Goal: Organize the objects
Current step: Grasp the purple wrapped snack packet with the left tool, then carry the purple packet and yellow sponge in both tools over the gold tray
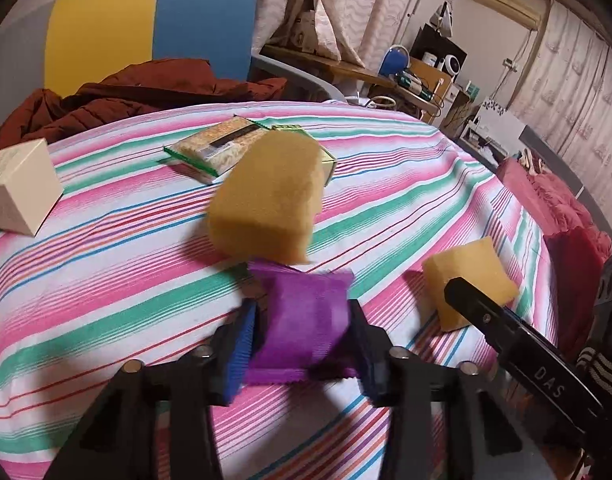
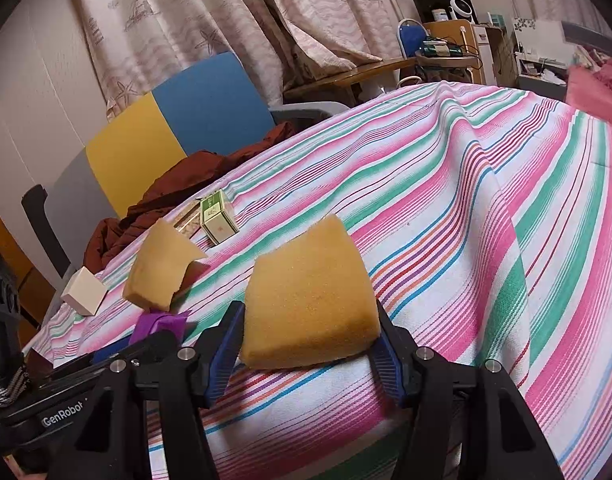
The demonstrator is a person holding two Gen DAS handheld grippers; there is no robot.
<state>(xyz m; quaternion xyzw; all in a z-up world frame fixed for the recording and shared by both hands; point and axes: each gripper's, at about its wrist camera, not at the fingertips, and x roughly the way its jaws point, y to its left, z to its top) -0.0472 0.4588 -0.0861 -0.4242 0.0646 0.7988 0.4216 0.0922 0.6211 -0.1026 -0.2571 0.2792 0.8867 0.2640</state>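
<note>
Two sponges and a purple pouch are in play on the striped counter [image 1: 106, 280]. Going left to right: cream box [image 1: 20, 188] sits at the far left, noodle packet [image 1: 216, 146] behind, and the left hand-held gripper [image 1: 302, 340] is clamped on the pouch [image 1: 306, 320], with one sponge [image 1: 266, 204] sitting on top of it, looks like. Right hand-held gripper [image 2: 309, 344] squeezes the second sponge [image 2: 309, 296] by its sides, just above the cloth. Sponges look light and squishy, so a mid-side grip probably holds fine; the pouch seems floppy and maybe slippery.
</note>
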